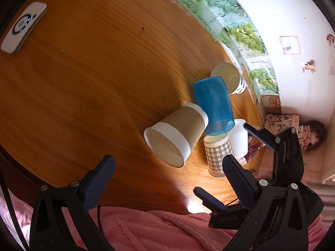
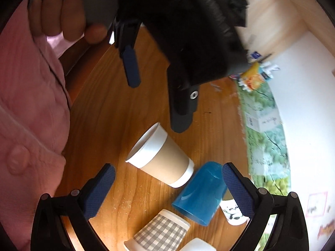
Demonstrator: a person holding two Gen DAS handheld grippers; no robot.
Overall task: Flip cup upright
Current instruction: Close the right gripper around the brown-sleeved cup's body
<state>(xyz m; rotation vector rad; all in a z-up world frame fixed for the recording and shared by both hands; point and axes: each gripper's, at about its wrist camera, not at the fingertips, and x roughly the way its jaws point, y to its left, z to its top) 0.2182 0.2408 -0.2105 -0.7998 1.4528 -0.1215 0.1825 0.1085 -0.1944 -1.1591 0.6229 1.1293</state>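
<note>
A brown paper cup with white bands lies on its side on the wooden table, mouth toward me; it also shows in the right wrist view. A translucent blue cup lies tipped against its base, also in the right wrist view. My left gripper is open, just short of the brown cup's mouth. My right gripper is open, above the brown and blue cups. The right gripper's fingers show in the left view, beside the cups.
A grey checked cup, a white cup and a panda-print cup stand close by. A white device lies far left. Green printed boxes line the wall. Pink clothing is at the near edge.
</note>
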